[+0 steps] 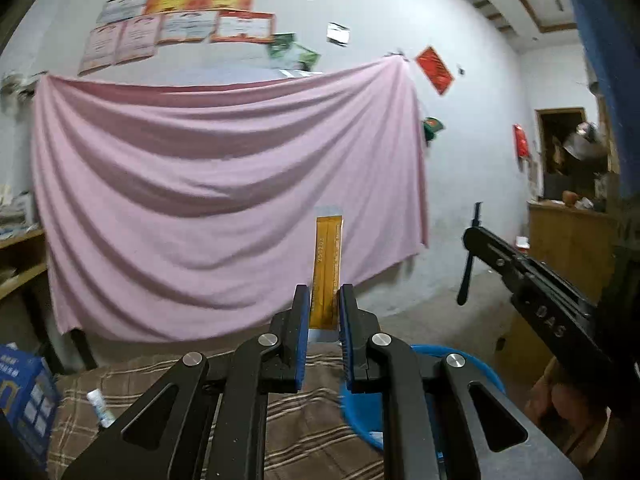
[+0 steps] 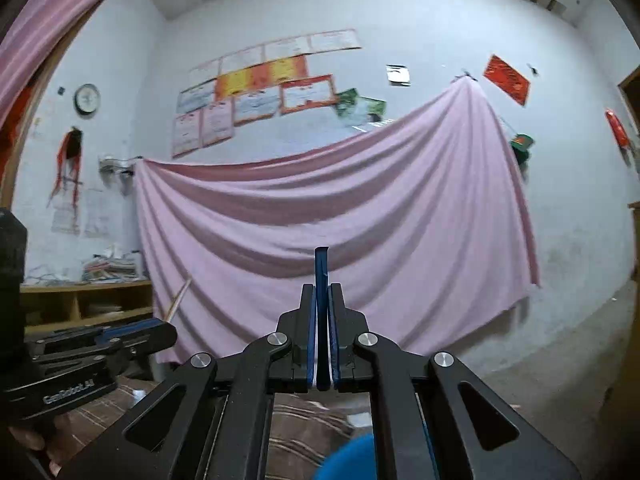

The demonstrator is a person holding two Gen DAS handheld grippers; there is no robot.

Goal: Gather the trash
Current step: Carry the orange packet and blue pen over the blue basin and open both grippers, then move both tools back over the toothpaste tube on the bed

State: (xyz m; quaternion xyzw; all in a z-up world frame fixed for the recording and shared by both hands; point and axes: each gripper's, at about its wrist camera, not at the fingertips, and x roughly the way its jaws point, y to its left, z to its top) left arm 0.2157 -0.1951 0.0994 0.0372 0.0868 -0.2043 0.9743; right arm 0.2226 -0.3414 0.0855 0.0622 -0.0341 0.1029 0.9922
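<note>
While the left wrist camera looked almost level at a pink sheet (image 1: 224,200) pinned across the wall, the left gripper (image 1: 324,300) pinched an orange sachet (image 1: 327,268) near its lower end, so that the strip stood upright in front of the sheet's lower right part. Below the sheet lay a brown plaid cloth (image 1: 304,432), with a blue tub (image 1: 360,408) showing behind the gripper and a small white tube (image 1: 98,402) lying on the cloth towards the left. To the right of the sheet the right gripper (image 1: 470,248) reached in, side on, with a thin dark strip in its tips. Certificates (image 1: 180,28) hung above the sheet.

In the right wrist view the same sheet (image 2: 340,220) filled the middle, and the right gripper (image 2: 321,308) was pressed together on a thin blue wrapper (image 2: 321,276) seen edge on, its top rising in front of the sheet's lower folds. The left gripper (image 2: 160,328) lay low at the sheet's left corner, with a pale strip slanting up from its tip. A round clock (image 2: 87,99) hung well to the left of the sheet, and a wooden shelf (image 2: 84,304) stood below it.
</note>
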